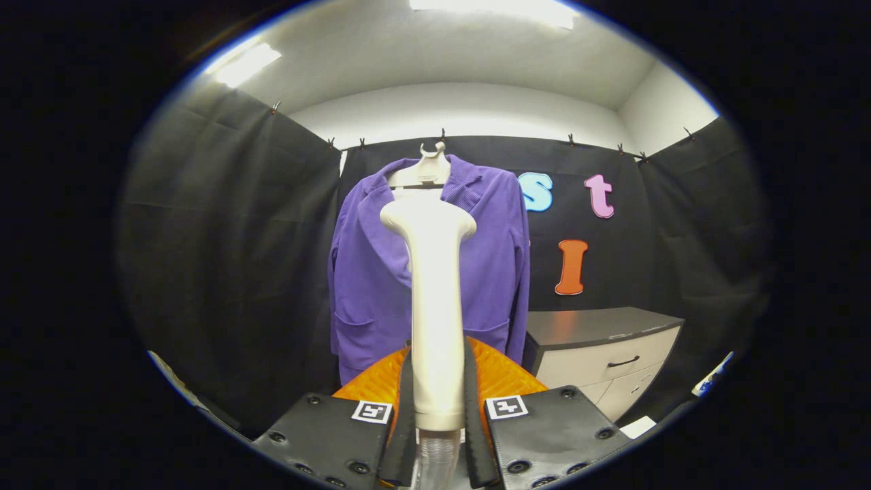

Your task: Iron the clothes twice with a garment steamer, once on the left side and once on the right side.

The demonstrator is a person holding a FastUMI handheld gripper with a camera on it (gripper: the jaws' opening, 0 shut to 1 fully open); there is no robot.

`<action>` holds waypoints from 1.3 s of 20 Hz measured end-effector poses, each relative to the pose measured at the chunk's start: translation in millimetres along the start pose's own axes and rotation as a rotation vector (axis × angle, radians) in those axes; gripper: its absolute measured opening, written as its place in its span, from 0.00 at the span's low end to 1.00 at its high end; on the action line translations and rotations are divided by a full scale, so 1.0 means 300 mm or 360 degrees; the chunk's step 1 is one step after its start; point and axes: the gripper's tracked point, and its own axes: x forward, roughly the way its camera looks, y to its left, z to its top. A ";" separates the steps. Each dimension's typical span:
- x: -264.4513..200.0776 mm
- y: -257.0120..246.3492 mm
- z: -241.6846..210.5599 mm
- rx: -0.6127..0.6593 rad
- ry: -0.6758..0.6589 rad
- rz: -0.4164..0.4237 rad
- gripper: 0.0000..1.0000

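While black cloth [224, 238] drapes the booth on all sides, pinned along its top with small clips and hanging in soft folds, a purple jacket [490, 272] hangs in front of it. Jacket: soft, matte knit-looking fabric, ribbed collar, lapels, patch pockets low on the front. It hangs from a pale plastic hanger [427, 170] whose hook meets the top of the cloth. Sleeves hang straight down each side. The hem is hidden behind the fingers.

Right of the jacket, a low cabinet [599, 347]: dark flat top, light drawer fronts, a thin dark handle. Its lower part is cut off.

Steamer [435, 299]: smooth cream plastic, long upright handle flaring to a wide rounded head at the top. The head sits level with the jacket's chest, covering the middle of the front; whether it touches the fabric is unclear. A clear ribbed hose leaves the handle's bottom end, mostly out of view.

Gripper [439, 408]: both fingers are clamped on the steamer's lower handle, one each side, narrow gap. Ridged pads flank the handle. Square marker tags sit on the flat finger plates.
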 end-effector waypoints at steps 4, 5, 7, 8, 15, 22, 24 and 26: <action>-0.089 -0.144 0.031 0.0010 -0.0039 -0.0076 0.37; -0.112 -0.173 0.030 0.0010 -0.0040 -0.0088 0.37; -0.151 -0.220 0.019 0.0005 -0.0034 -0.0099 0.37; -0.170 -0.237 0.011 0.0002 -0.0030 -0.0101 0.37; -0.245 -0.281 -0.022 -0.0024 -0.0024 -0.0091 0.37; -0.251 -0.285 -0.042 -0.0008 -0.0014 -0.0072 0.37; -0.259 -0.292 -0.031 -0.0005 -0.0033 -0.0078 0.37; -0.257 -0.300 -0.022 0.0002 -0.0043 -0.0086 0.37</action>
